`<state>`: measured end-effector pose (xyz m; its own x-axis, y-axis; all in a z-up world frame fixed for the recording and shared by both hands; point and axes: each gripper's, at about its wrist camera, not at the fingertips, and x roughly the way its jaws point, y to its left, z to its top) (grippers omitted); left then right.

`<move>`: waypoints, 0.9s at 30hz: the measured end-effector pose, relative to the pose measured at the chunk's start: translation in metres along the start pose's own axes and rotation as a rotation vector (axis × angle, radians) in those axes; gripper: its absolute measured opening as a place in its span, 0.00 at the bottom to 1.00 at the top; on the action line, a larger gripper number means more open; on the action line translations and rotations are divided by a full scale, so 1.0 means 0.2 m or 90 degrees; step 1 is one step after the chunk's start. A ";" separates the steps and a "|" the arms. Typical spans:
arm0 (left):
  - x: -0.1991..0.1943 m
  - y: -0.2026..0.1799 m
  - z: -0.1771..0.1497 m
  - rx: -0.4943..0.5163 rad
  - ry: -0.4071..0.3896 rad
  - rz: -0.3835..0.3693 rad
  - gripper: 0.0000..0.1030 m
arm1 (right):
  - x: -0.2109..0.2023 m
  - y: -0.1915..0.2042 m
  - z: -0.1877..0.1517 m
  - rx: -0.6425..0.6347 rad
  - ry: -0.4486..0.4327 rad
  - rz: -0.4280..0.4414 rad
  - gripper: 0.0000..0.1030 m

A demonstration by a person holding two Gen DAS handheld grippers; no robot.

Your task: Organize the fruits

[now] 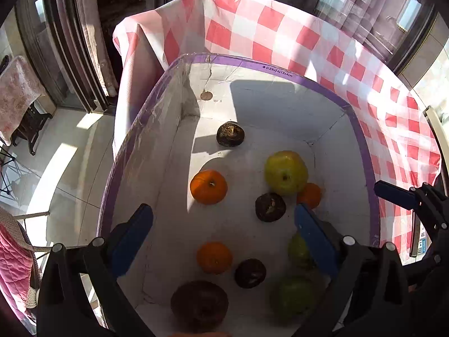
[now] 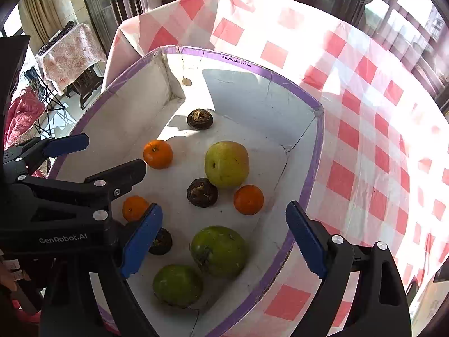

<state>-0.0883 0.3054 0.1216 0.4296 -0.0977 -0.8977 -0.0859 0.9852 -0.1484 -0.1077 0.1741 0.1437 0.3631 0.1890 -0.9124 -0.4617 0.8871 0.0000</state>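
Observation:
A white box with a purple rim (image 1: pixel 362 140) (image 2: pixel 317 151) holds loose fruit: a yellow-green apple (image 1: pixel 285 172) (image 2: pixel 226 164), three oranges (image 1: pixel 208 186) (image 2: pixel 158 154), several dark brown fruits (image 1: pixel 230 134) (image 2: pixel 199 119) and two green fruits (image 2: pixel 219 250) (image 1: pixel 294 295). My left gripper (image 1: pixel 221 241) is open and empty above the box's near left part. My right gripper (image 2: pixel 224 238) is open and empty above the green fruits at the box's near right. The left gripper (image 2: pixel 103 154) also shows in the right wrist view.
The box stands on a table with a red and white checked cloth (image 1: pixel 280 33) (image 2: pixel 364 112). Glass doors and curtains (image 1: pixel 84 42) lie behind. A small side table (image 2: pixel 70 53) and a folding stand (image 2: pixel 45 98) are on the tiled floor at the left.

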 end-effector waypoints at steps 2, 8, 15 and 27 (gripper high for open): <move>0.02 0.00 -0.02 0.011 0.009 0.022 0.98 | 0.02 0.03 -0.01 -0.010 0.018 0.000 0.84; 0.03 0.01 -0.04 0.028 0.007 0.067 0.98 | 0.08 0.07 -0.02 -0.045 0.047 -0.034 0.83; 0.06 0.02 -0.04 0.022 0.019 0.076 0.98 | 0.10 0.03 -0.03 -0.034 0.045 -0.043 0.83; 0.07 0.02 -0.07 0.023 0.024 0.079 0.98 | 0.10 0.01 -0.03 -0.018 0.041 -0.032 0.84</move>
<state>-0.0942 0.3060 0.1024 0.3835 0.0203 -0.9233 -0.1029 0.9945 -0.0208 -0.1060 0.1778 0.1243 0.3331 0.1166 -0.9357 -0.4670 0.8825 -0.0562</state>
